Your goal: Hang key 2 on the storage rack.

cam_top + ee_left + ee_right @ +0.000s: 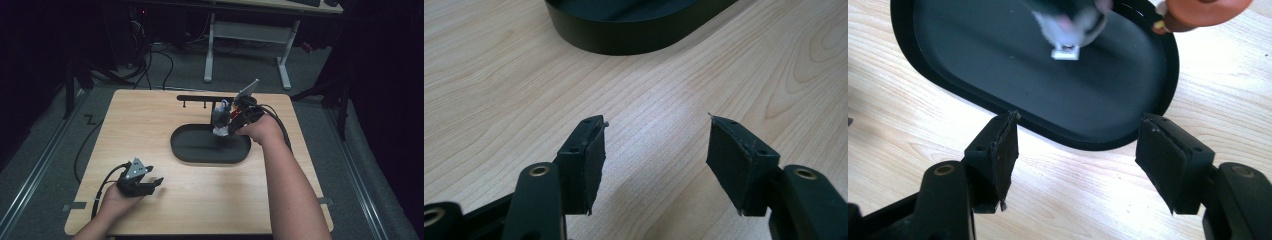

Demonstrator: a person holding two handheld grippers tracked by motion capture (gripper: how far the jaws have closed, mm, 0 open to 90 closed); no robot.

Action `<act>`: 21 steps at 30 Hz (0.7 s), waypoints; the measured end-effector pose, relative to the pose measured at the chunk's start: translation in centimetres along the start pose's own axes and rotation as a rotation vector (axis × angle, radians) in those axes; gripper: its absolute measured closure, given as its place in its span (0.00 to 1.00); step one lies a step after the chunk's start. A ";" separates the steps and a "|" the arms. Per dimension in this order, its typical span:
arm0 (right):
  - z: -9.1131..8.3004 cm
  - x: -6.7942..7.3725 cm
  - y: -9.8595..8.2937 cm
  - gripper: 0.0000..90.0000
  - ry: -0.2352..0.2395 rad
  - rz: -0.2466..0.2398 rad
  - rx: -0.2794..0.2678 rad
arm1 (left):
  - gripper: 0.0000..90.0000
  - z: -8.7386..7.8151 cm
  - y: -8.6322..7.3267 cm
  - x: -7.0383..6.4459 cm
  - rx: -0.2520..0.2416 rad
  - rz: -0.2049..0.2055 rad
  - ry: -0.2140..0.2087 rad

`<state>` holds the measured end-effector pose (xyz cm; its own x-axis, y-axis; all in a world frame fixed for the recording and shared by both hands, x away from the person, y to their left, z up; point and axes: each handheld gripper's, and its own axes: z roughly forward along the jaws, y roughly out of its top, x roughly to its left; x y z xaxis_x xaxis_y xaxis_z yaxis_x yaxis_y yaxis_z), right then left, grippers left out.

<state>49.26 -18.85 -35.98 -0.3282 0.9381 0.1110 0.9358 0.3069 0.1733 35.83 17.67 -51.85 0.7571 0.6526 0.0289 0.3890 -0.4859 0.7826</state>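
Observation:
A black oval tray lies in the middle of the wooden table. Behind it stands a black rack with a bar and small pegs. A grey and white object hangs at the rack's right end over the tray, and it looks blurred in the right gripper view. An orange-red piece shows beside it. My right gripper is just right of the hanging object, open over the tray's rim. My left gripper rests near the front left, open and empty.
The tray's wall lies ahead of the left gripper, with bare wood between them. Beyond the table's far edge stands a white-legged desk. Cables lie on the floor at the back left.

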 end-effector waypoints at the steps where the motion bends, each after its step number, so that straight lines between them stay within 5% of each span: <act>1: -0.1 0.0 -0.1 0.38 0.000 -0.003 0.001 | 0.45 0.0 0.0 0.0 0.000 0.001 0.000; 21: 1.5 -0.1 -3.6 0.34 -0.008 -0.039 -0.079 | 0.45 0.0 0.1 -0.3 0.003 0.007 -0.001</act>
<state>46.13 -19.84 -38.05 -0.3630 0.9269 0.0952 0.9092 0.3299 0.2541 35.65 17.43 -51.83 0.7605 0.6485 0.0340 0.3848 -0.4923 0.7807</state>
